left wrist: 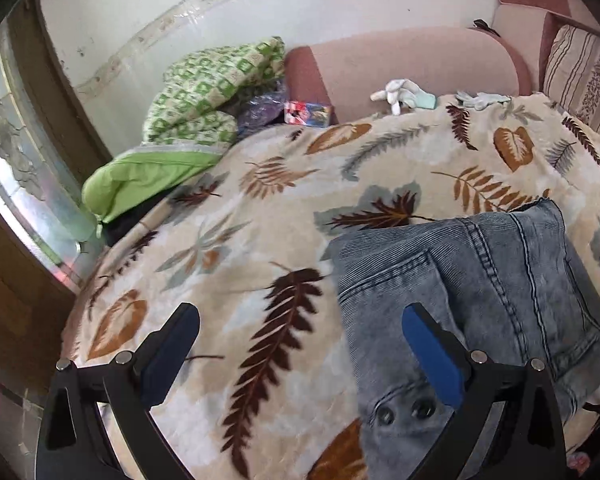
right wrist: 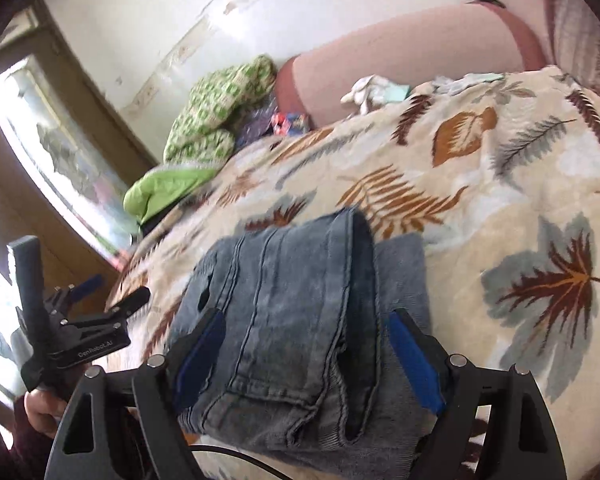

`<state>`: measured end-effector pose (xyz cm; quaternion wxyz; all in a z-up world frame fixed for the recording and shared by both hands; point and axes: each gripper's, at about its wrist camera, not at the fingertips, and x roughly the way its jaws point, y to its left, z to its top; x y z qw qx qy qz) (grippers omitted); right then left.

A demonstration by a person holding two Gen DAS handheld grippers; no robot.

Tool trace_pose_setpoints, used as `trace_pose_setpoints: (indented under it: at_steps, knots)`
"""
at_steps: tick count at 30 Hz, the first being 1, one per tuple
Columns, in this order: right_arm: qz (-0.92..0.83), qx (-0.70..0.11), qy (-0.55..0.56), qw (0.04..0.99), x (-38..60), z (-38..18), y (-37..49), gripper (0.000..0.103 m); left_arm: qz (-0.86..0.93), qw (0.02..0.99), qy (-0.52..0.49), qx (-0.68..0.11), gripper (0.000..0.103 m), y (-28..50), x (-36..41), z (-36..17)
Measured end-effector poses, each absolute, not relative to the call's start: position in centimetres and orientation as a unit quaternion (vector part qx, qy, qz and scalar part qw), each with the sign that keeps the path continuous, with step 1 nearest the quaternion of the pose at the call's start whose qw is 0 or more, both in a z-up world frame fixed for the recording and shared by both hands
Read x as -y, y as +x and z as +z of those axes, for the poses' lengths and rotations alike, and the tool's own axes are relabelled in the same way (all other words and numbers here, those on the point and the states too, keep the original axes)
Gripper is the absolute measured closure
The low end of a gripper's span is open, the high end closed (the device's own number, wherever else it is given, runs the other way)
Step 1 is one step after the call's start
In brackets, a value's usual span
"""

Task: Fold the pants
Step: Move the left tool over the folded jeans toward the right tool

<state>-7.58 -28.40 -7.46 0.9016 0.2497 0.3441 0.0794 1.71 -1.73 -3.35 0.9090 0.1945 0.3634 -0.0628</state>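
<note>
**Two grippers spread, jeans folded to a bundle**

Both pairs of jaws stand wide and hold nothing. Our left gripper hovers over the leaf-print blanket, its right finger above the jeans at the waist snaps. Our right gripper straddles the stacked denim. We judge folding nearly finished. Next calls for pressing the bundle flat, or one more fold; loose layers could slide.

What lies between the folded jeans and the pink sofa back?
In both wrist views, only the leaf-print blanket covers that stretch between the jeans and the sofa back, with white gloves lying at the blanket's far edge against the sofa.
</note>
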Motion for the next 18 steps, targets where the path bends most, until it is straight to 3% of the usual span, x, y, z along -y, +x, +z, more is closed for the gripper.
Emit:
trace_pose_setpoints:
  at_steps: [5,18]
  knots:
    - [0.044,-0.337,0.274,0.9,30.1,-7.6,-7.4,0.021,-0.076,0.876,0.194,-0.436,0.002,4.4,3.3,-8.4]
    - [0.046,-0.422,0.252,0.87,27.6,-12.0,-1.0,0.02,-0.095,0.888,0.147,-0.425,0.0,4.1,2.4,-10.0]
